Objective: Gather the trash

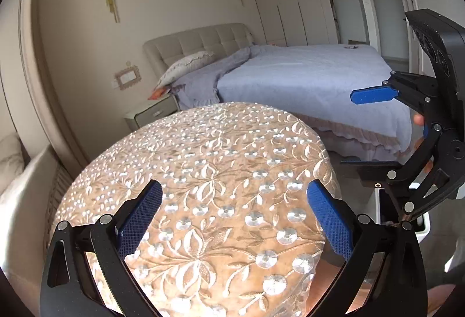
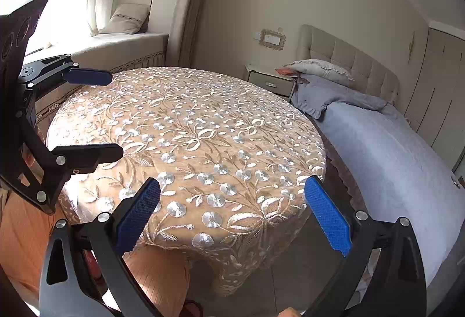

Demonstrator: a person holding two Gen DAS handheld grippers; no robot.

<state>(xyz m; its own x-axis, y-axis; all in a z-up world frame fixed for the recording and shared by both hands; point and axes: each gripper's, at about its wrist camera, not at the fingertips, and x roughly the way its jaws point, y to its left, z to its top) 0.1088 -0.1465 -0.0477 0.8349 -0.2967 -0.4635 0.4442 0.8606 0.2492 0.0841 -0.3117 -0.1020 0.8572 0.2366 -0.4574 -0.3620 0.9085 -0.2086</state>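
A round table [image 1: 209, 171] with an embroidered floral cloth fills the middle of both views [image 2: 189, 136]; no trash shows on it. My left gripper [image 1: 234, 195] is open and empty, held above the near part of the table; it also shows in the right wrist view [image 2: 113, 113] at the left, jaws wide apart. My right gripper [image 2: 232, 192] is open and empty over the table's near edge; it also shows at the right of the left wrist view [image 1: 366, 128]. A white bin [image 1: 418, 218] stands on the floor right of the table, mostly hidden behind the right gripper.
A bed with a blue cover [image 1: 305, 75] [image 2: 392, 148] stands beyond the table. A nightstand [image 2: 270, 81] sits by the headboard. A window seat with a cushion [image 2: 128, 17] lies at the far left. Wardrobes [image 1: 290, 3] line the back wall. Grey floor [image 2: 276, 282] shows below the table.
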